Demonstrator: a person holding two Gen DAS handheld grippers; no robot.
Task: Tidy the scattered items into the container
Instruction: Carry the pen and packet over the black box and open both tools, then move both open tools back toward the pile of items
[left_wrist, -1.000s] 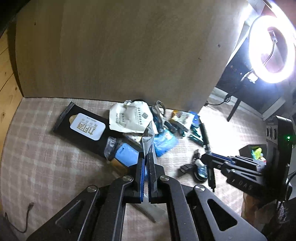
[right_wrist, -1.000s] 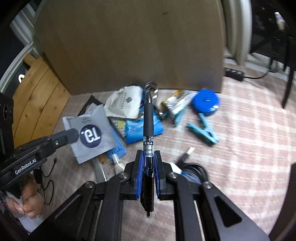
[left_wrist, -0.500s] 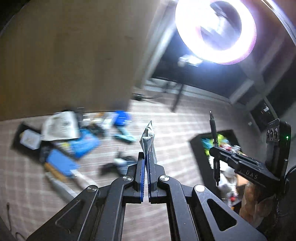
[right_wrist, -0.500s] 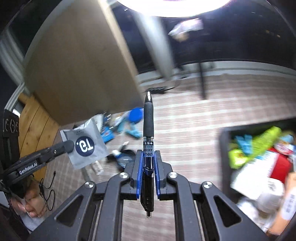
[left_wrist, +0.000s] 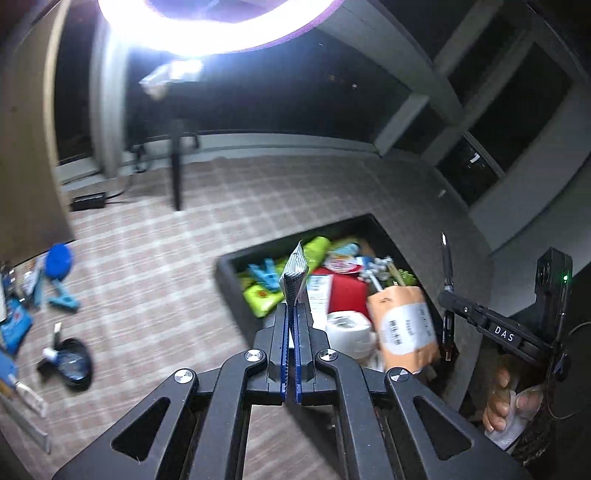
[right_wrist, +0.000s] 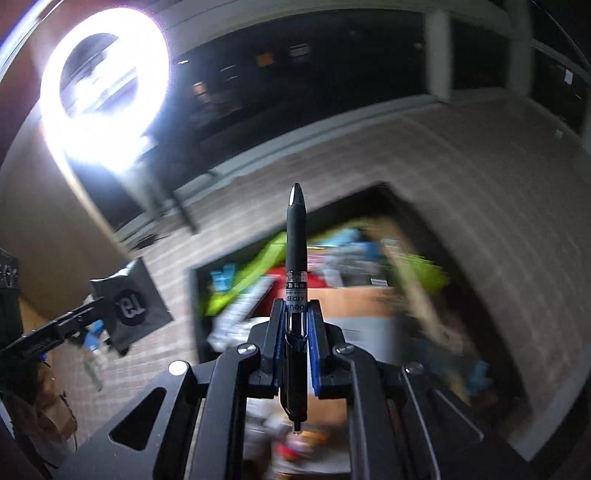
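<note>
**Two items carried to the container**

The grey sachet (left_wrist: 295, 282) is pinched flat between the closed jaws of the left gripper (left_wrist: 291, 332), and the black pen (right_wrist: 296, 258) stands clamped in the right gripper (right_wrist: 295, 332). Both hang above the black container (left_wrist: 229, 275), which is already crowded. To do this well, bring each item over a free spot inside the walls, lower it, then release. More items (left_wrist: 61, 264) lie on the checked carpet (left_wrist: 147, 280).
</note>
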